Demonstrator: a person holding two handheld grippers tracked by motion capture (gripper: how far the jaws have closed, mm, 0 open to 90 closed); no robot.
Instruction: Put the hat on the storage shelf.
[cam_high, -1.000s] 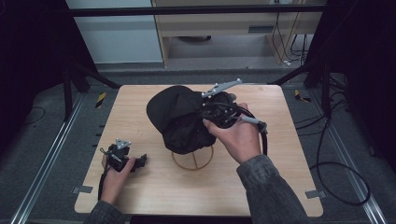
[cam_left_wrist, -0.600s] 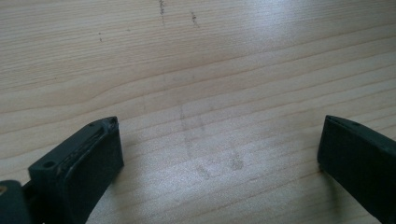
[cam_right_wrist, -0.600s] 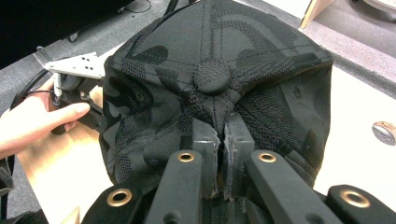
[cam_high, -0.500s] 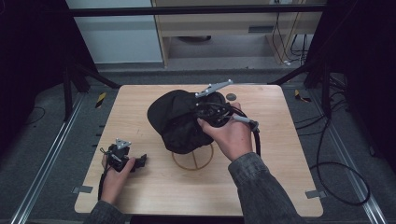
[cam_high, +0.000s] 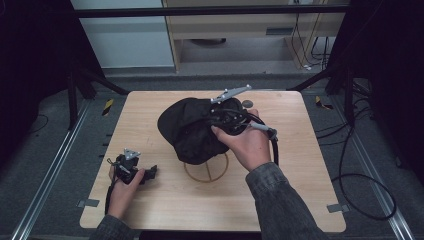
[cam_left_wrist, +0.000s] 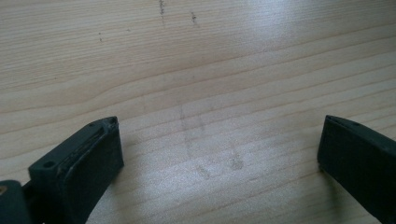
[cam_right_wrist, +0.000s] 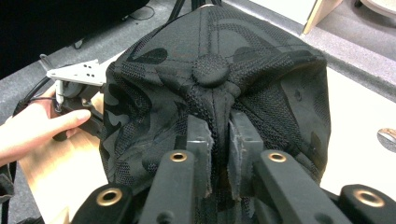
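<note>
Between the jaws of the right gripper, which have just been opening a little, a fold of the black cap is pinched above the wooden stand. Better to release slowly. Left gripper rests spread on the table.

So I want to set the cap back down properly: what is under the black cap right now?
Under the black cap the wooden table carries a thin ring stand, partly showing below the cap's edge. The cap covers the stand's upper part. The right gripper pinches the cap's fabric.
</note>
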